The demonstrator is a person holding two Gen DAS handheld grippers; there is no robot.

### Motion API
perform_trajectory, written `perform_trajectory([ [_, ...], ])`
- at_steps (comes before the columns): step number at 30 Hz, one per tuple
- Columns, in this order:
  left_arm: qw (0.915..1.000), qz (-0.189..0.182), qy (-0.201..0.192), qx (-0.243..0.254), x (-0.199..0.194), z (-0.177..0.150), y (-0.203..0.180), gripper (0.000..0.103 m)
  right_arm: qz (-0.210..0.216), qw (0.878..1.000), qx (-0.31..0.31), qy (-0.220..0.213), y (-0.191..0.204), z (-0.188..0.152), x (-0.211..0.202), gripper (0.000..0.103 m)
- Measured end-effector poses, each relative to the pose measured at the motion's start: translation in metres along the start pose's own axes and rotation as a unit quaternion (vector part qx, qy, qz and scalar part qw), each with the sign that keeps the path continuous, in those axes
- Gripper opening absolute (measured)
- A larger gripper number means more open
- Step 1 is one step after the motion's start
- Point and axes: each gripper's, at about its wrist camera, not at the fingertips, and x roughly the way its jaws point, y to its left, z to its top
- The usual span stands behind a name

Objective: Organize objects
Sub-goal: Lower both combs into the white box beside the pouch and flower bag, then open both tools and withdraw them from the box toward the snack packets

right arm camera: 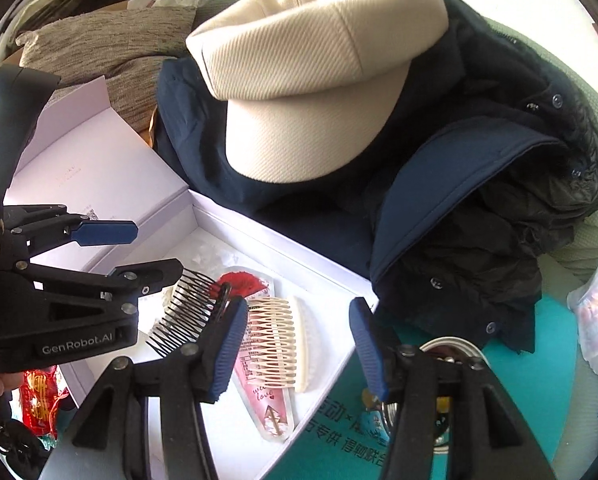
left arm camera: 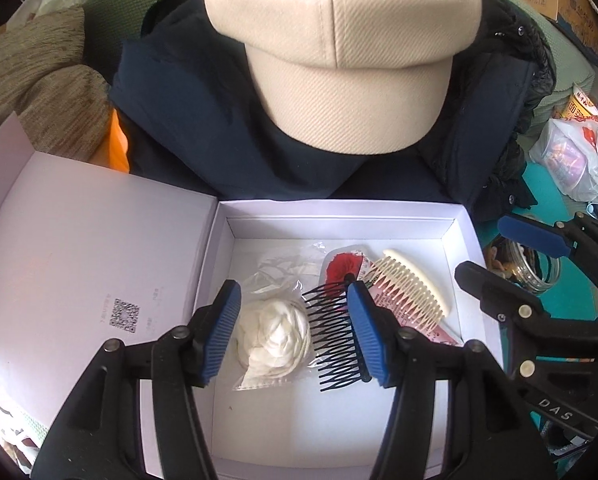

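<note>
An open white box (left arm camera: 469, 236) holds a black comb (left arm camera: 335, 336), a cream comb (left arm camera: 413, 286), a bagged white fabric flower (left arm camera: 273, 334) and a pink-red packet (left arm camera: 345, 264). My left gripper (left arm camera: 295, 334) is open, low over the box, its fingers on either side of the flower and the black comb. My right gripper (right arm camera: 299, 350) is open and empty over the box's right rim (right arm camera: 339, 360), above the cream comb (right arm camera: 275, 344). The black comb (right arm camera: 187, 312) and the left gripper (right arm camera: 147, 254) show in the right wrist view too.
The box lid (left arm camera: 79, 260) lies open to the left. A cream cap (left arm camera: 339, 48) rests on a dark navy jacket (left arm camera: 203, 128) behind the box. A glass jar (left arm camera: 535, 268) and plastic bags (left arm camera: 579, 160) sit to the right on a teal mat (right arm camera: 555, 360).
</note>
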Motion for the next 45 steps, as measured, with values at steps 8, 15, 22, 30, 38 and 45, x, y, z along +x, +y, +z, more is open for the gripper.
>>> perform_trajectory([
  [8,0.9997,0.008,-0.023,-0.009,-0.052,-0.003,-0.015,0.054,0.002,1.0,-0.004,-0.022,0.005,0.002,-0.029,0.053],
  [15,0.9987,0.019,-0.044,-0.015,-0.092,-0.015,-0.011,0.054,0.009,0.999,-0.011,-0.046,0.017,0.0,-0.054,0.053],
  [22,0.9975,0.027,-0.061,-0.021,-0.129,-0.031,-0.011,0.054,0.014,0.998,-0.016,-0.065,0.026,-0.006,-0.088,0.053],
  [30,0.9963,0.027,-0.071,-0.04,-0.161,-0.057,-0.007,0.054,0.016,0.997,-0.023,-0.077,0.04,-0.018,-0.114,0.054],
  [38,0.9954,0.041,-0.063,-0.06,-0.184,-0.086,-0.003,0.054,0.025,0.996,-0.027,-0.075,0.054,-0.034,-0.135,0.055],
  [45,0.9932,0.049,-0.065,-0.083,-0.199,-0.114,0.008,0.06,0.045,0.996,-0.036,-0.074,0.071,-0.047,-0.145,0.057],
])
